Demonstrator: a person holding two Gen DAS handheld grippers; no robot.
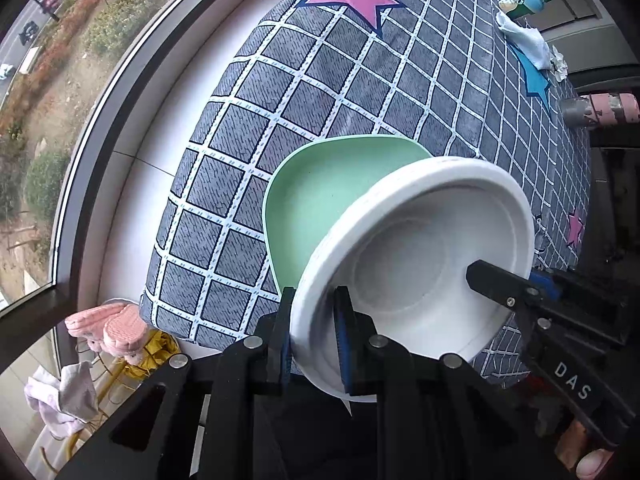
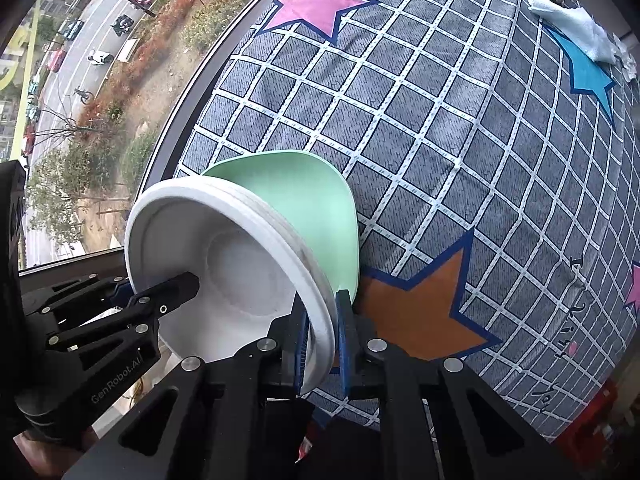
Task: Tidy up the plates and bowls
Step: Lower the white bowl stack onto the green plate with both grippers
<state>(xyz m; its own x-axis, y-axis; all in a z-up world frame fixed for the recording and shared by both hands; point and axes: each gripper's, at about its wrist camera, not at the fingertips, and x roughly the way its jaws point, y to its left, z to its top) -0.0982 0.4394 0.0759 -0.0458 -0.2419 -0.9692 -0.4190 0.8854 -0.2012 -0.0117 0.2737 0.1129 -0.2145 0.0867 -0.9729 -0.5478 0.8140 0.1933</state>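
You are carrying the stack of white bowls (image 1: 420, 256) two-handed, with the mint-green plate (image 1: 320, 200) just behind and under it on the star-patterned grid cloth (image 1: 280, 92). By my reading the step is to seat the bowls on that plate, so keep both grips level with each other, lower the stack evenly, and let the base settle before you let go on either side; a one-sided release would likely tip the nested rims apart. Your left gripper (image 1: 314, 340) is clamped on the stack's rim, blue pads pressing on each side of the wall. Your right gripper (image 2: 322, 340) is clamped on the opposite rim the same way. The stack sits tilted towards the cameras, at the cloth's near edge.
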